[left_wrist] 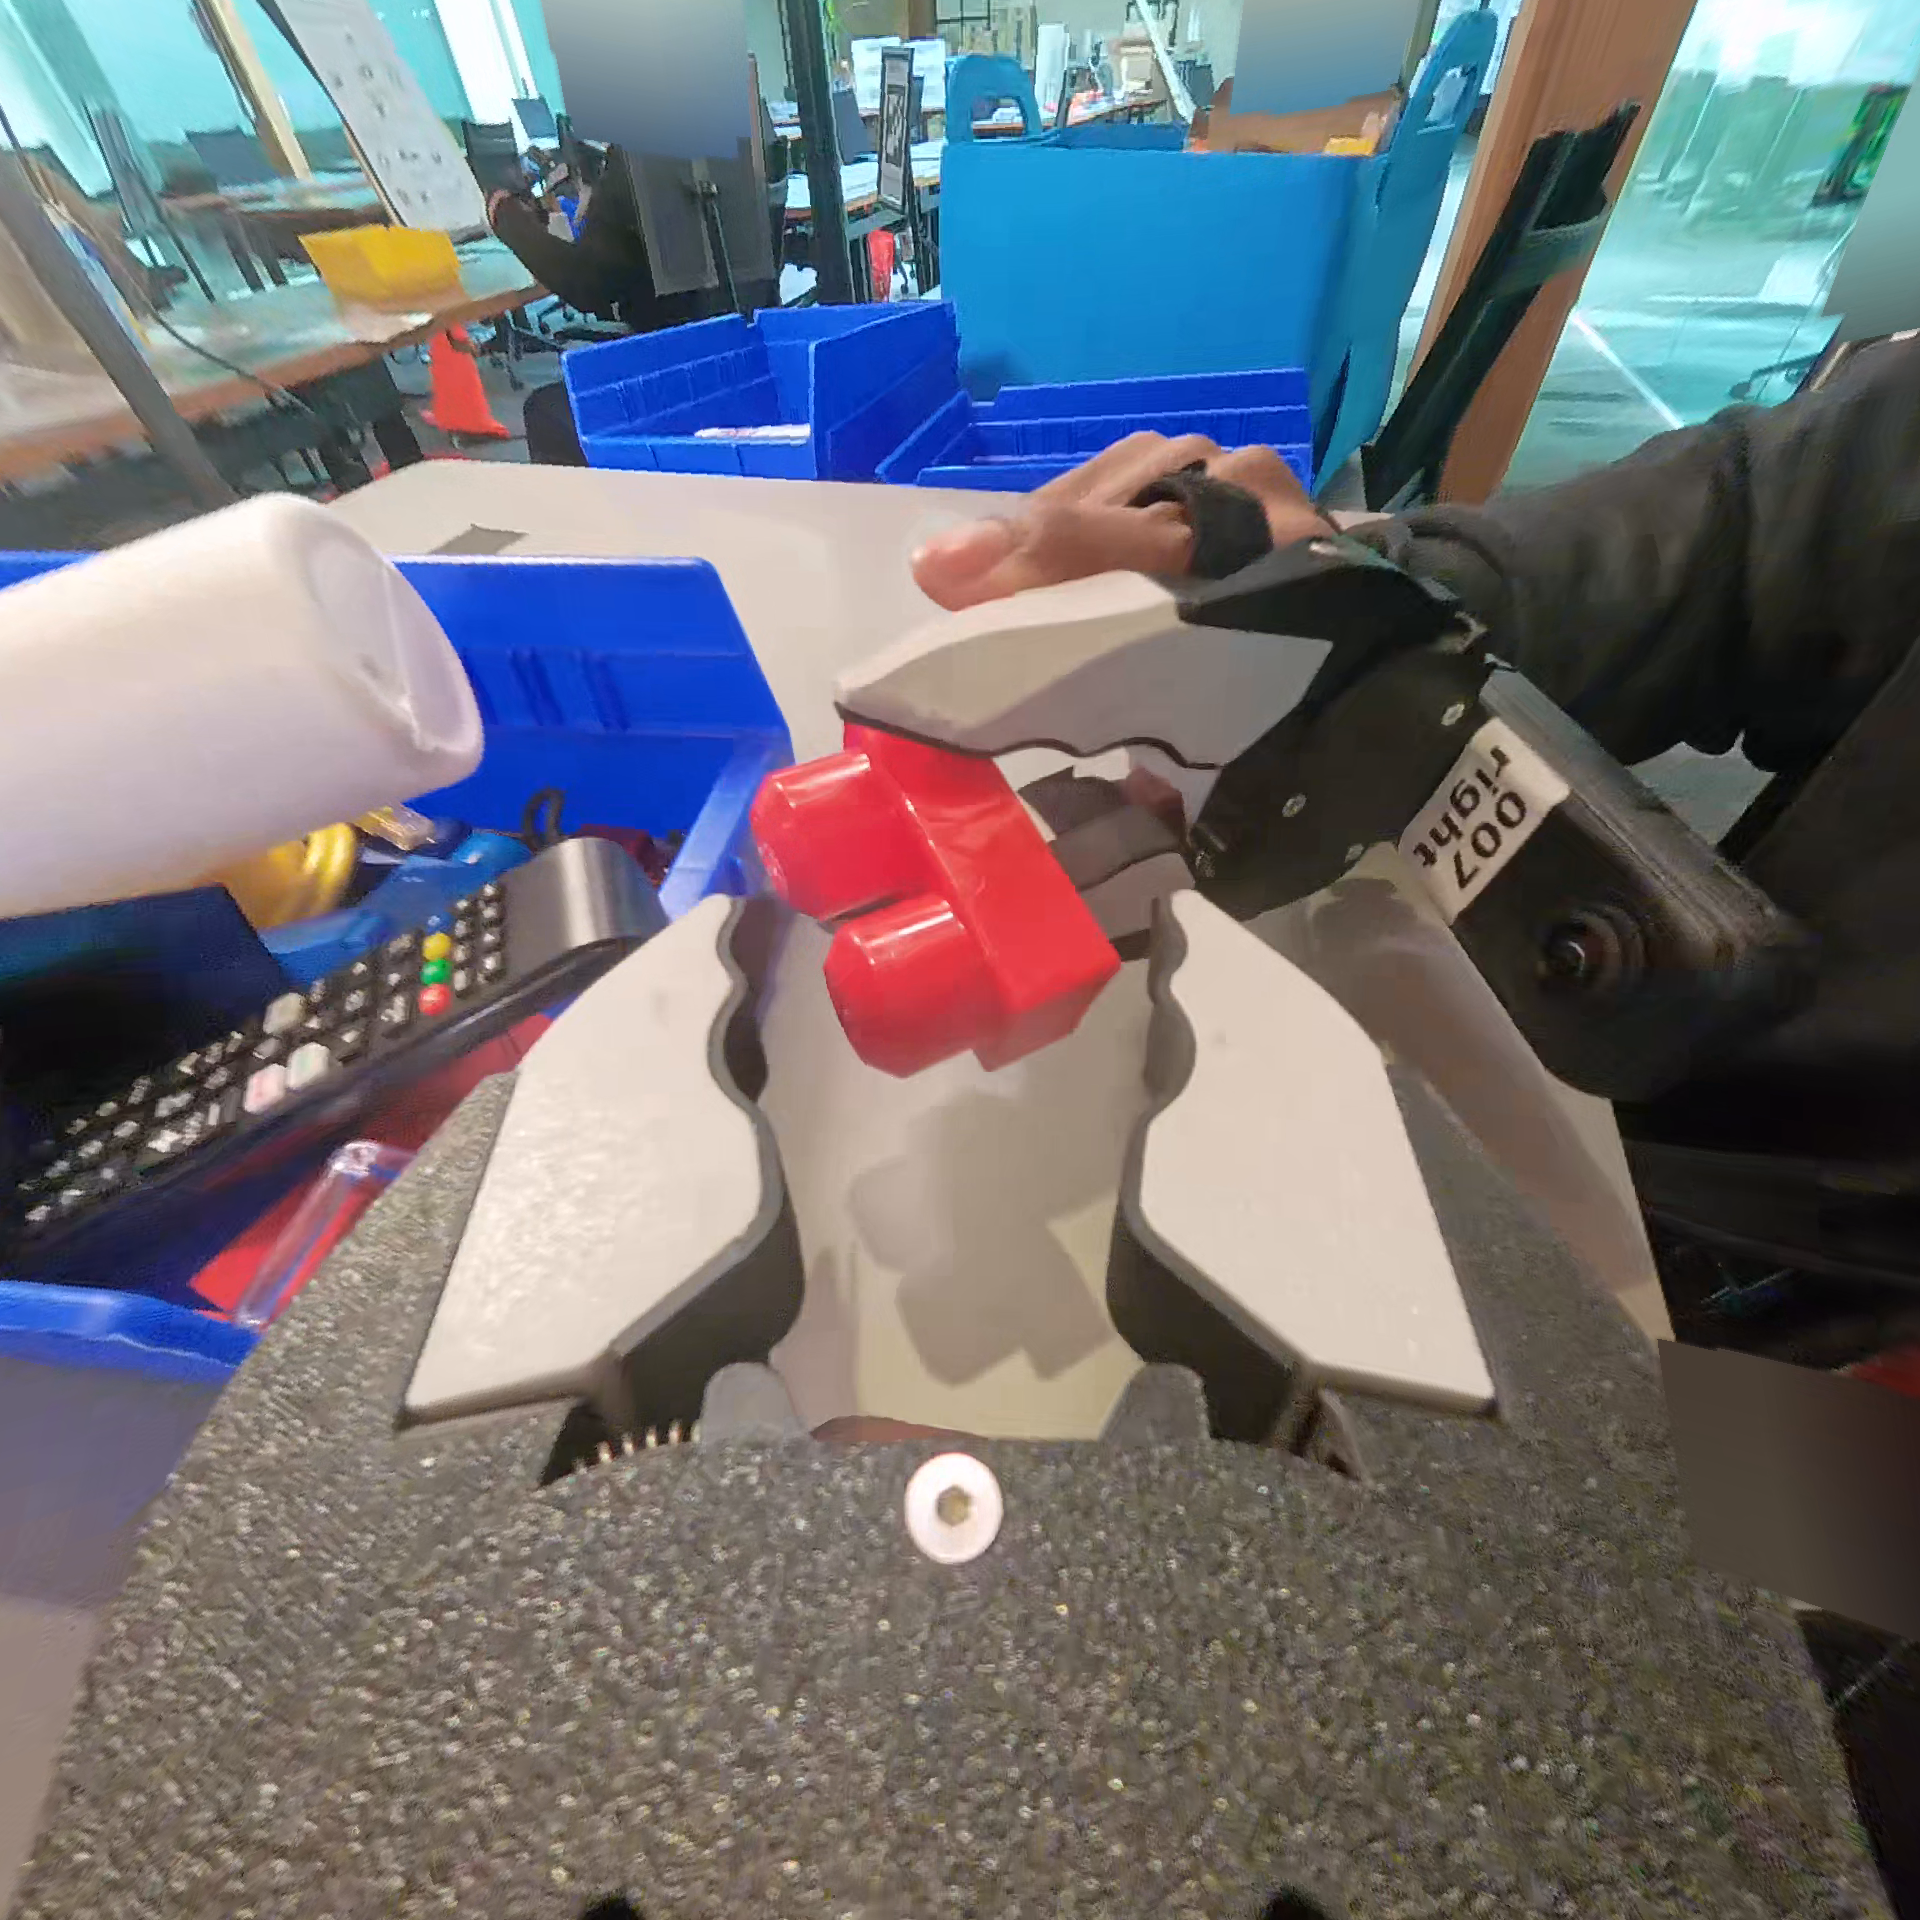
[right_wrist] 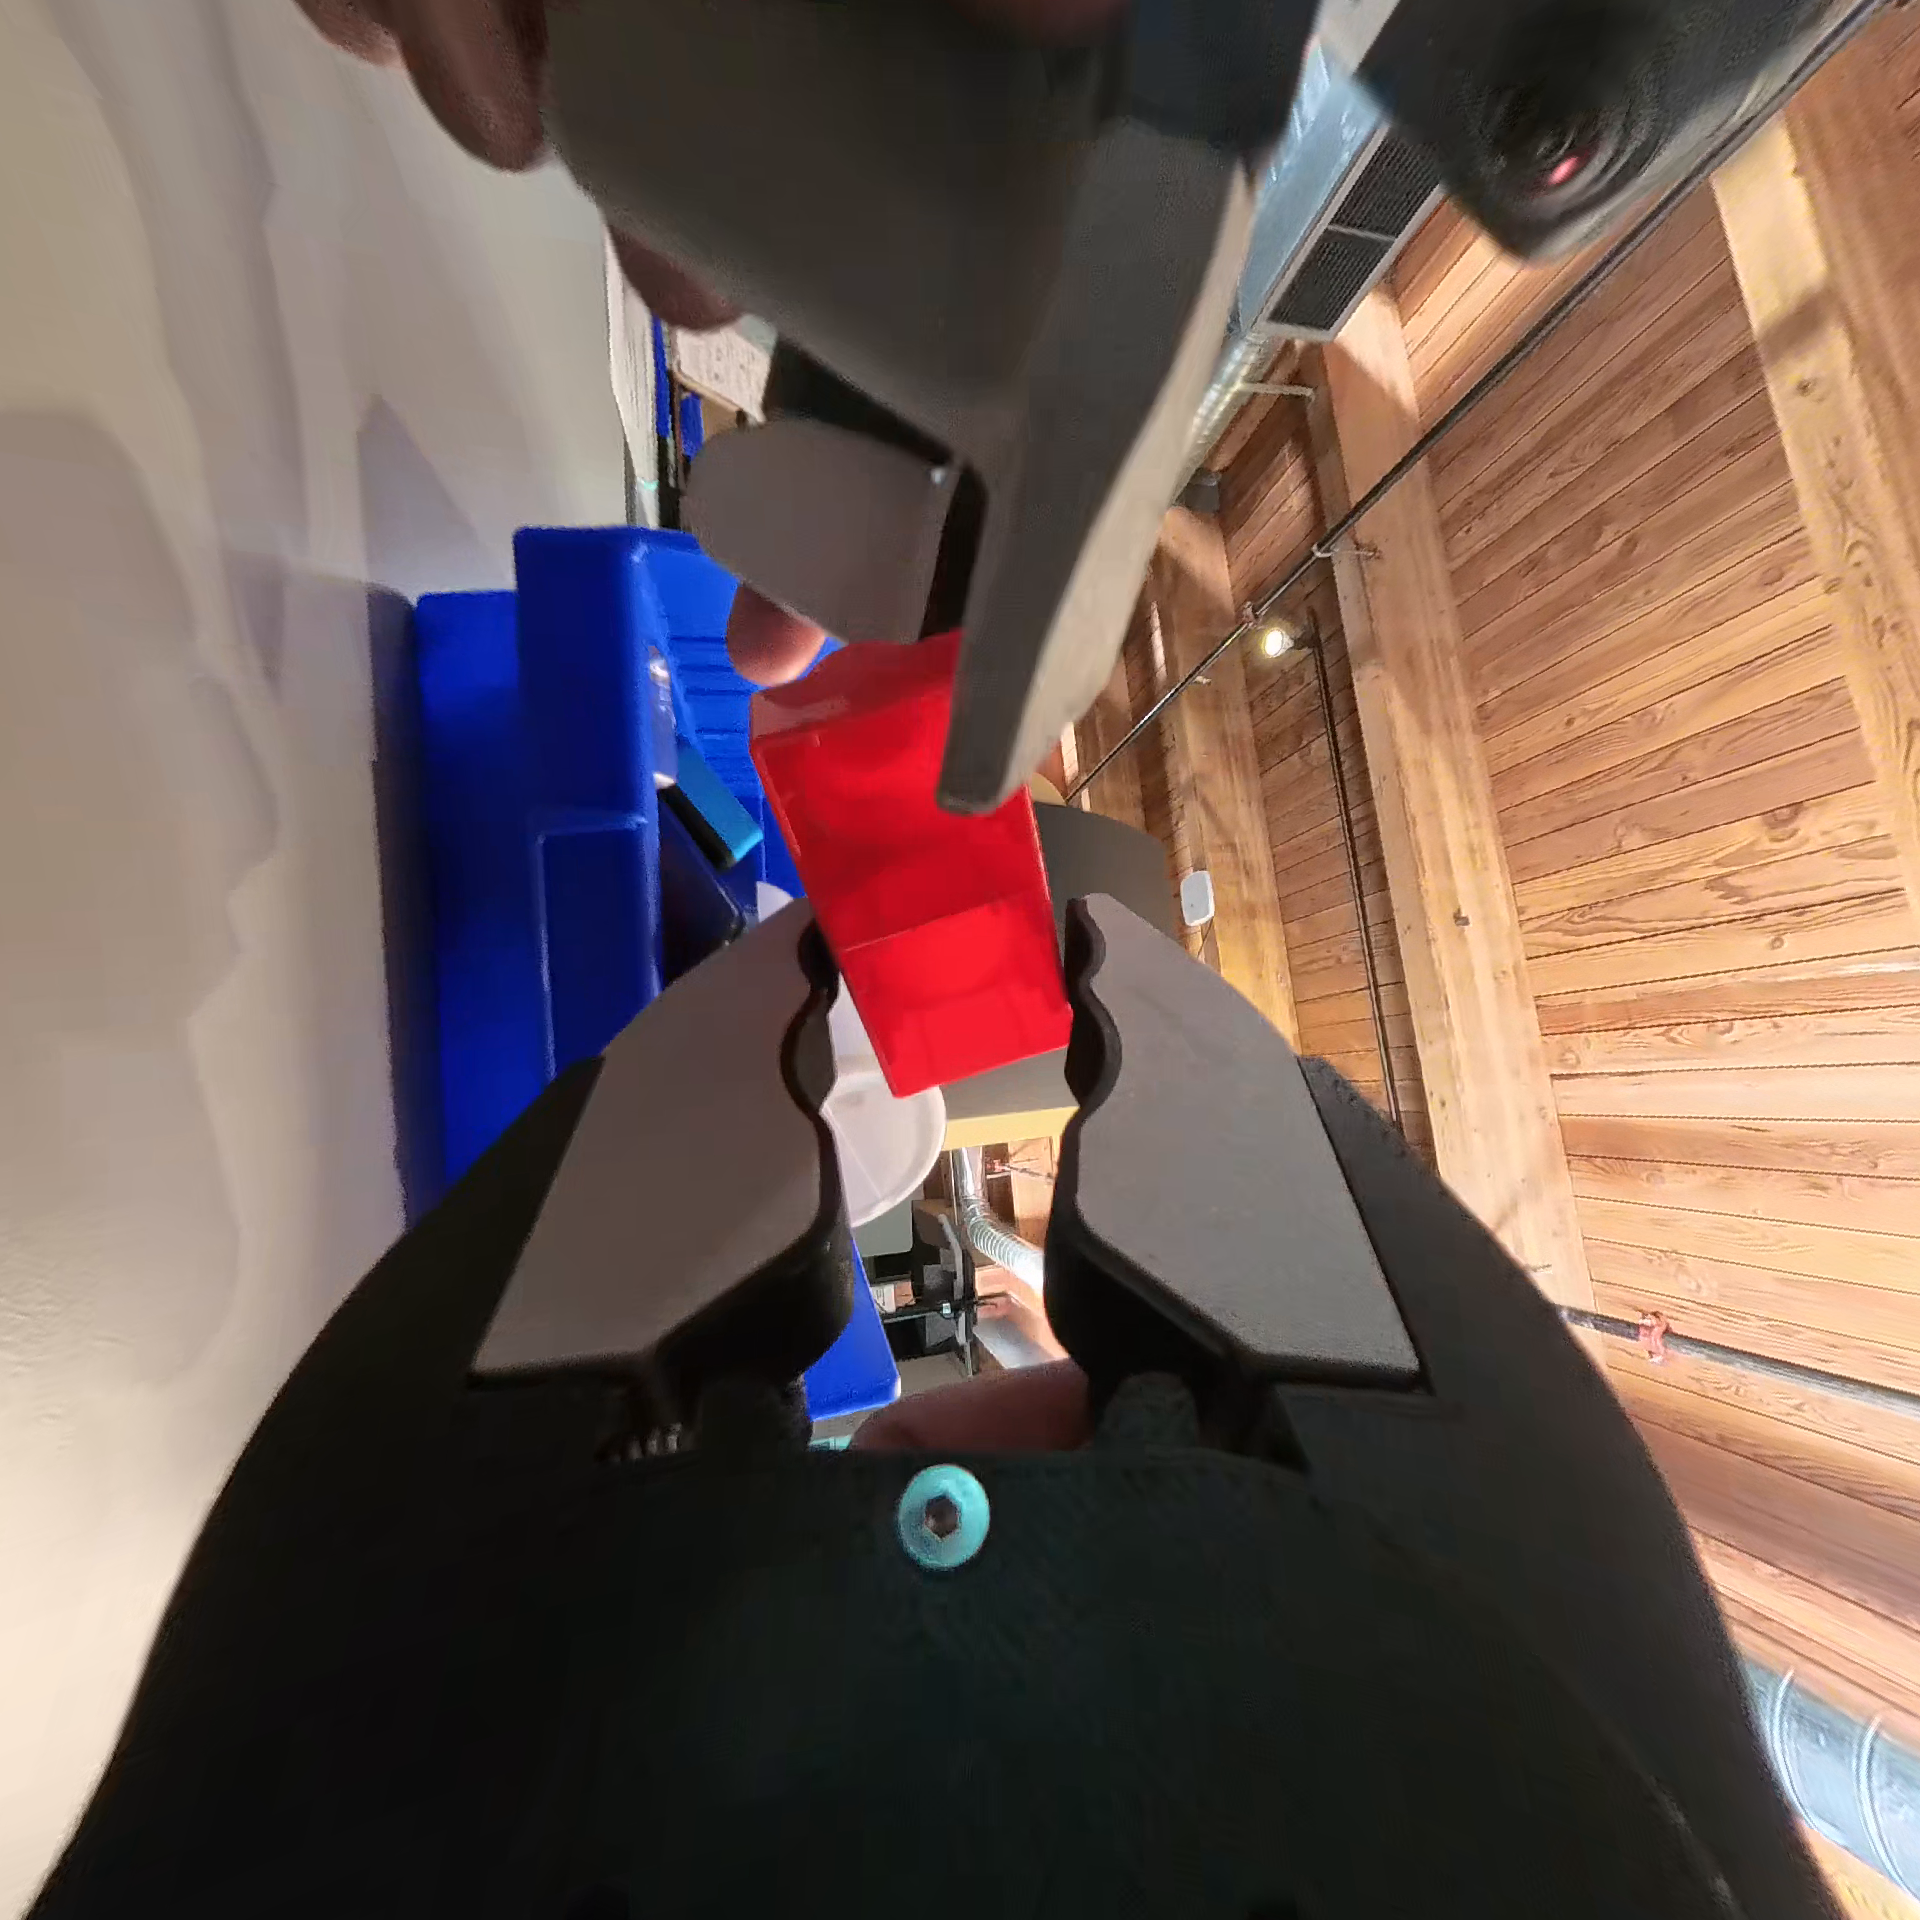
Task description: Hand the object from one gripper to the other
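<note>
A red block [left_wrist: 940, 904] of glossy plastic is seen, with two round studs on one face and a hollow, ribbed underside shown in the right wrist view [right_wrist: 925, 914]. It is held in the air above the grey counter [left_wrist: 665, 520], clamped at its rear end by the right claw [left_wrist: 1049, 790], whose grey fingers [left_wrist: 997, 691] are closed on it from above and below. In the right wrist view the block is pinched between the right claw's [right_wrist: 945, 997] scalloped black pads [right_wrist: 1091, 997]. The right claw is held turned on its side, entering from the right; the hand [left_wrist: 1112, 520] gripping it lies over the top finger, with a dark sleeve [left_wrist: 1704, 540] behind. The left claw [left_wrist: 951, 987] is spread open, its two grey fingers [left_wrist: 644, 1091] set either side of the block and not touching it; the studded end is placed between their tips. In the right wrist view the left claw [right_wrist: 914, 623] is seen from ahead, coming down over the block's far end. A blue bin [left_wrist: 613, 644] of assorted items, a calculator [left_wrist: 260, 1060] among them, stands on the counter to the left, and a white tube [left_wrist: 208, 707] projects above it.
</note>
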